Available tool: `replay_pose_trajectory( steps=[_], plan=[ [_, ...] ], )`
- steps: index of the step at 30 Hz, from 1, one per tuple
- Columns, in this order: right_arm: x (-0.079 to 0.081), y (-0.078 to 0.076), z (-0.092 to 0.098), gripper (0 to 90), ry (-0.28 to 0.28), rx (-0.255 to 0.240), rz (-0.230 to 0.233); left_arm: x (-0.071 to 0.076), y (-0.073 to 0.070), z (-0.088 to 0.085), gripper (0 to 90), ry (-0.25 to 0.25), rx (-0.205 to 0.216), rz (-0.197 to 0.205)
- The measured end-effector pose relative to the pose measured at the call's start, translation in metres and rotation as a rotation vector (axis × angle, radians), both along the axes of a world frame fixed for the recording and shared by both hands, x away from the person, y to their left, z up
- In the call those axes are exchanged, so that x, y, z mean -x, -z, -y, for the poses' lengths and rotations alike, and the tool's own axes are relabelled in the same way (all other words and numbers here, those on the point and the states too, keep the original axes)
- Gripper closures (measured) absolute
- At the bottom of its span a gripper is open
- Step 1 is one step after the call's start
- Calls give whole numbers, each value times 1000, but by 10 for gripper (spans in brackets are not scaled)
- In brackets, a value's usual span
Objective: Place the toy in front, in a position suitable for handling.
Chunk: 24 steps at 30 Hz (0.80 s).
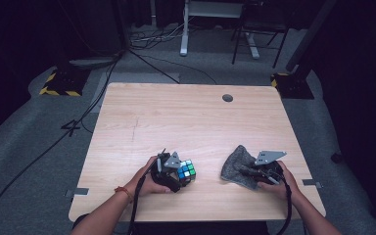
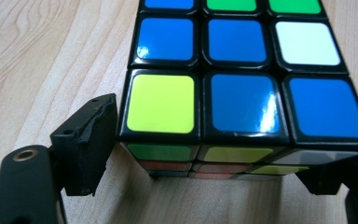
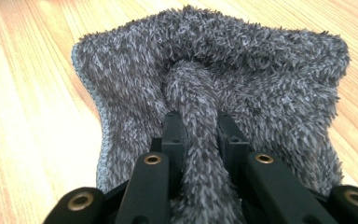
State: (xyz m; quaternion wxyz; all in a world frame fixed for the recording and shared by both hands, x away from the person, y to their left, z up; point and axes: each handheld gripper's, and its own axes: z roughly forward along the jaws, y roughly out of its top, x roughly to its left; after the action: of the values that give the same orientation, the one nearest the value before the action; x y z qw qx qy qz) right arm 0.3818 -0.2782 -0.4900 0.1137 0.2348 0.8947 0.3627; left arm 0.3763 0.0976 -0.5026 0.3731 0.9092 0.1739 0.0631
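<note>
A Rubik's cube (image 1: pixel 186 171) rests on the wooden table (image 1: pixel 176 112) at the front left. In the left gripper view its top face (image 2: pixel 235 70) shows mostly blue tiles, with one yellow, one white and green ones. My left gripper (image 1: pixel 178 176) (image 2: pixel 209 161) has a jaw against each side of the cube's near edge and is shut on it. At the front right lies a fluffy grey cloth (image 1: pixel 234 166) (image 3: pixel 261 70). My right gripper (image 1: pixel 248 172) (image 3: pixel 198 123) is shut on a pinched-up fold of that cloth.
A round cable hole (image 1: pixel 227 98) sits near the table's far edge. Bare wood stretches between and beyond the two hands. Behind the table, cables (image 1: pixel 152 36) and desk legs (image 1: pixel 183 34) stand on the grey floor.
</note>
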Motion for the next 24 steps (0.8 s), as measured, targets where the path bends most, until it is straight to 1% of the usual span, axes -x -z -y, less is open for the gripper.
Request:
replay_pose_trajectory(
  steps=[2, 3, 6, 11, 17, 21, 23, 24],
  plan=[
    [-2, 0, -1, 774, -9, -6, -10, -1, -1, -2, 311, -11, 10, 5],
    [-3, 0, -1, 773, -12, -7, -13, -1, 0, -2, 334, -14, 14, -1],
    [-5, 0, -3, 772, -18, -15, -18, -2, -1, -2, 335, -5, 9, 2],
    [-6, 0, -3, 772, -20, -16, -21, -4, 0, -2, 338, 16, 13, 4],
    [-6, 0, -4, 773, -19, -11, -16, -4, -1, -2, 339, 20, 12, 5],
    [-6, 0, -4, 774, -19, -15, -16, -4, -1, -2, 340, 34, 5, 6],
    [-5, 0, -4, 778, -22, -17, -12, -3, -2, -1, 340, 37, 4, 4],
    [-5, 0, -4, 780, -23, -19, -11, -2, -2, 0, 340, 47, 6, -4]
  ],
)
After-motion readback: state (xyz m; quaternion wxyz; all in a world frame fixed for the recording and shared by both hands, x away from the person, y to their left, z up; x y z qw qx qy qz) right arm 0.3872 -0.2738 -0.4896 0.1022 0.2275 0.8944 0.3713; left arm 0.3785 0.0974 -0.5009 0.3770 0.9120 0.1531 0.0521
